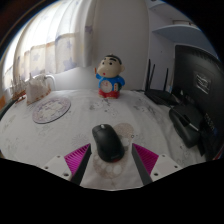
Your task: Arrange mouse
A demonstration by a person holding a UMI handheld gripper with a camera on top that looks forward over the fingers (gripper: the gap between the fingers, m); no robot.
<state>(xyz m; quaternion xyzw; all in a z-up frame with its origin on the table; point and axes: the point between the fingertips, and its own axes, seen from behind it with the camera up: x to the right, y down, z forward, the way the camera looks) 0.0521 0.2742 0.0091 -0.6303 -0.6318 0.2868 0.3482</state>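
We see the black computer mouse lying between the gripper's spread fingers, its long axis running straight ahead along them. Gaps show at both magenta pads, so we judge it unclamped, resting on the marble table.

12 o'clock: I see mouse blocking | beyond: free table, then figurine | 2 o'clock: keyboard, monitor

My feed bright with daylight from the curtained window behind, soft glare on the pale desk, fisheye bending edges, overall slightly soft
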